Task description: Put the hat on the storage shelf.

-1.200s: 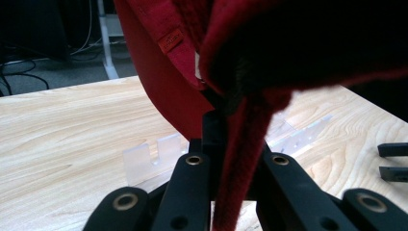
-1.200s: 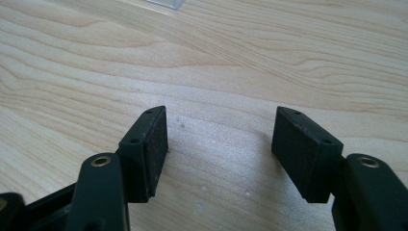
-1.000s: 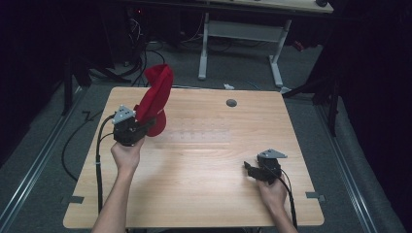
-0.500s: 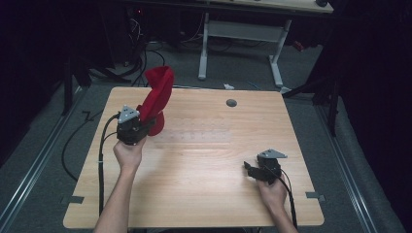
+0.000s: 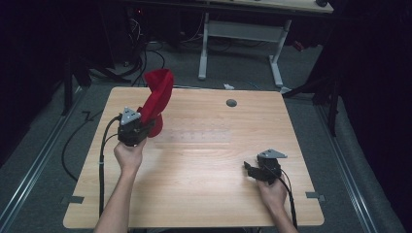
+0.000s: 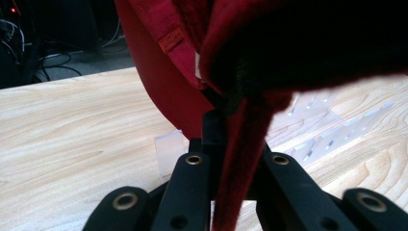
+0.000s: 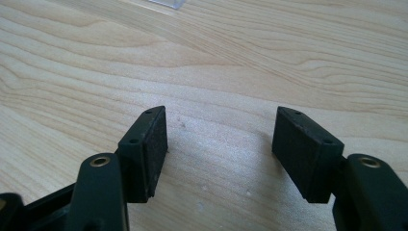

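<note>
A red cloth (image 5: 158, 94) stands up in a twisted fold over the left side of the wooden table (image 5: 204, 194). My left gripper (image 5: 141, 127) is shut on its lower part. In the left gripper view the red cloth (image 6: 163, 86) runs down between the closed jaws of the left gripper (image 6: 226, 125) and drapes over the top of the view; a small orange label (image 6: 171, 39) is sewn on it. My right gripper (image 5: 250, 170) rests low near the front right of the table. Seen close up, the right gripper (image 7: 219, 144) is open over bare wood with nothing between its pads.
A clear plastic strip (image 5: 194, 136) lies flat at the table's middle, just right of the cloth, and the clear plastic strip (image 6: 337, 130) also appears behind the left jaws. A round grey grommet (image 5: 231, 103) sits near the far edge. Cables and a desk frame (image 5: 240, 34) stand on the floor beyond.
My left gripper has drifted slightly toward the person with the red cloth still in it. The right gripper has stayed put.
</note>
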